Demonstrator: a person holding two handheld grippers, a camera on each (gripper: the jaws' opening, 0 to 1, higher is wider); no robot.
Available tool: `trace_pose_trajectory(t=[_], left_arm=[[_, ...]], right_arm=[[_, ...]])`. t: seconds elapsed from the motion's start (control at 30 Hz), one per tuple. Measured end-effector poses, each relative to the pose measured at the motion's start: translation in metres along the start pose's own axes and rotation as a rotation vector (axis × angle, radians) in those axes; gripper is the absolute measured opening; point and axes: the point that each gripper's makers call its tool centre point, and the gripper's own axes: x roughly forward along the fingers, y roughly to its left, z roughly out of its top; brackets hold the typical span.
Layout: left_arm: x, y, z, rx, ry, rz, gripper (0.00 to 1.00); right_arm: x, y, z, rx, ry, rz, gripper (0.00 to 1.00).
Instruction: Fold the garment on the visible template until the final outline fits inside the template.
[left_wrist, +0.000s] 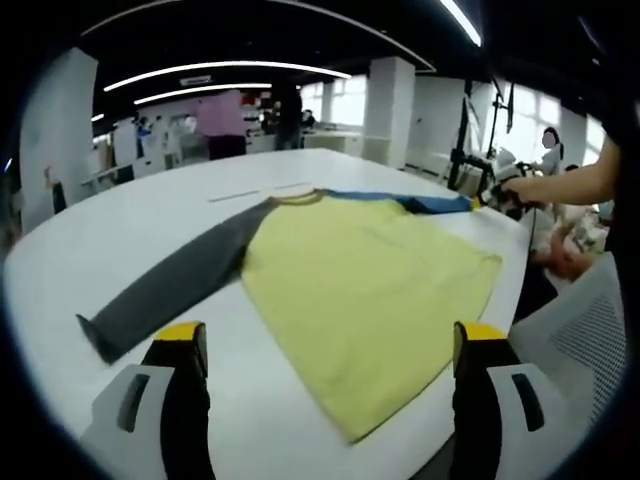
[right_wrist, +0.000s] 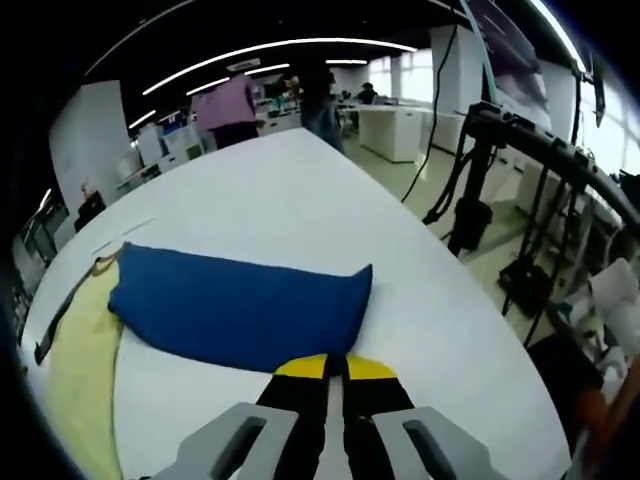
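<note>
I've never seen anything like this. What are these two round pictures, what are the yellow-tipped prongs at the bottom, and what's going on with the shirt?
A person holds a two-jaw gripper in each hand, and each carries a fisheye camera, hence the round pictures. The left gripper stands open over the white table, on which a garment lies spread: yellow body, grey sleeve, blue sleeve. The right gripper appears across the table in a hand. In its own view its jaws are closed on the blue sleeve's cuff edge, the sleeve stretched flat ahead.
</note>
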Motion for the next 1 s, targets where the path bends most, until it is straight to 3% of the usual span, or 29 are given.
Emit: trace_pose_trajectory(t=[0.3,0.57,0.63,0.73,1.0], left_arm=[[0.001,-0.002,0.003,0.002,-0.011,-0.007,0.99],[0.002,-0.002,0.007,0.009,-0.020,-0.009,0.99],[0.002,-0.002,0.007,0.011,-0.020,-0.009,0.99],[0.001,0.000,0.009,0.019,-0.027,0.004,0.99],[0.000,0.001,0.012,0.033,-0.031,0.004,0.99]], right_arm=[[0.008,-0.004,0.024,-0.036,-0.062,0.018,0.00],[-0.007,0.028,0.034,-0.094,-0.101,0.055,0.00],[-0.002,0.027,0.043,-0.091,-0.118,0.073,0.00],[-0.010,0.046,0.052,-0.085,-0.162,0.107,0.00],[-0.020,0.081,0.063,-0.100,-0.187,0.157,0.00]])
